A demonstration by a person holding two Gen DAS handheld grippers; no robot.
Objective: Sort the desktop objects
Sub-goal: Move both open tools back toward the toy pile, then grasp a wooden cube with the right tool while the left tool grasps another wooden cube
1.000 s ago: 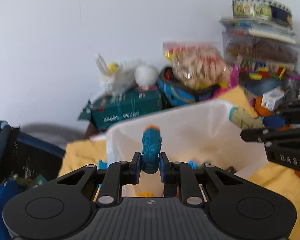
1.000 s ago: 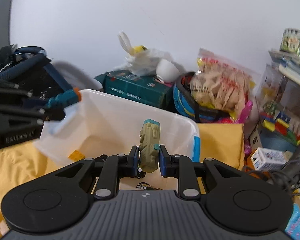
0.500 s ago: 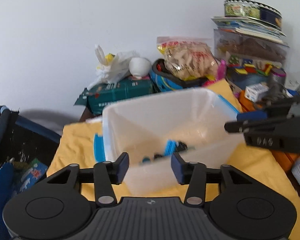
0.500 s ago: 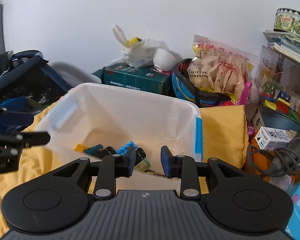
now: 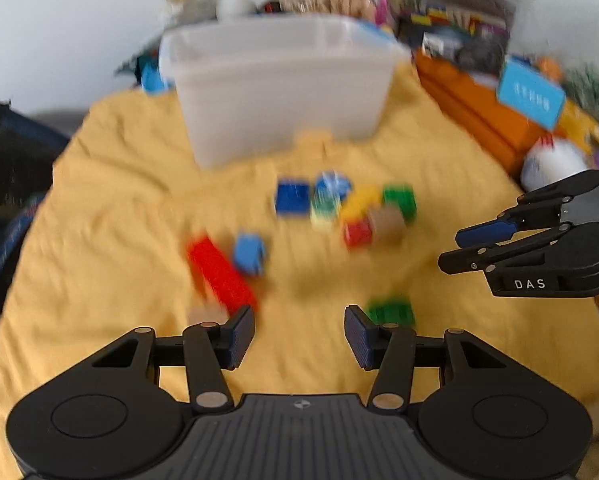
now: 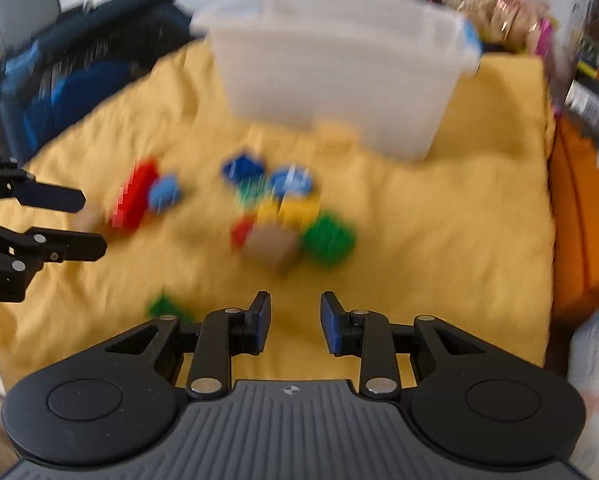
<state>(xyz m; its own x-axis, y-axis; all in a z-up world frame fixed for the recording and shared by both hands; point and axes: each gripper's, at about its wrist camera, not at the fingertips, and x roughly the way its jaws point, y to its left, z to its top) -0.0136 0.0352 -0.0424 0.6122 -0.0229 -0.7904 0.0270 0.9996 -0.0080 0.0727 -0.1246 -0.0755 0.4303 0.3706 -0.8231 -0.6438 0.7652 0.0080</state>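
Your left gripper (image 5: 299,336) and right gripper (image 6: 295,320) both hang released and empty above scattered blocks (image 5: 339,208) on the yellow cloth (image 5: 119,220).

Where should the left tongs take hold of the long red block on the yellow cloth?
Across the narrow width of the long red block, near its middle and from above. It lies flat, with a light blue block close by its far end. The left tongs are open and empty.
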